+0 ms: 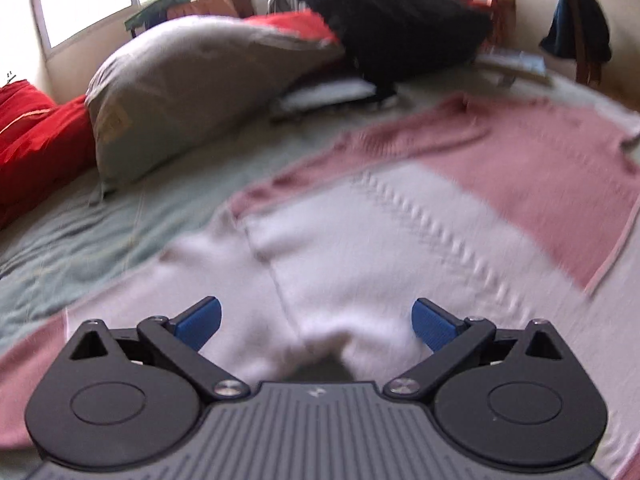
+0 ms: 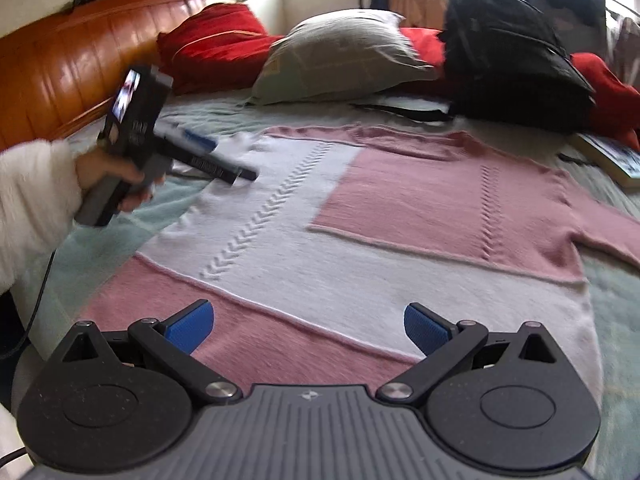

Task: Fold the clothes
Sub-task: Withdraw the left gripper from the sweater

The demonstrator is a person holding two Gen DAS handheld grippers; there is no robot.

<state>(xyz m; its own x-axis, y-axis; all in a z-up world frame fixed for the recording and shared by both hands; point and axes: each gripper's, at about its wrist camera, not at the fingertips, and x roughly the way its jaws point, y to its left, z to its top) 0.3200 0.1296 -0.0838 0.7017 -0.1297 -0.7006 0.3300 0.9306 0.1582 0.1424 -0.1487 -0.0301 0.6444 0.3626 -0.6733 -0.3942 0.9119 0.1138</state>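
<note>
Sweater (image 2: 360, 216) lies flat on the bed (image 2: 616, 292), pink and white. Left claw (image 1: 316, 320) hovers spread over its white sleeve; right claw (image 2: 308, 326) hovers spread over the pink hem, neither pinching anything.

Grey pillow (image 2: 344, 60), black backpack (image 2: 512, 64), red cushions (image 2: 216, 40), book (image 2: 616, 158) on bed.

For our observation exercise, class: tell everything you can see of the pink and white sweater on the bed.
The sweater is a soft-looking knit in pink and white blocks, with raised chevron stitch columns. It lies flat and unfolded, front up, on the pale green bedspread, one pink sleeve stretched sideways. The left gripper hangs over its white shoulder area, jaws open; whether it touches is unclear. The right gripper hovers open above the hem.
</note>
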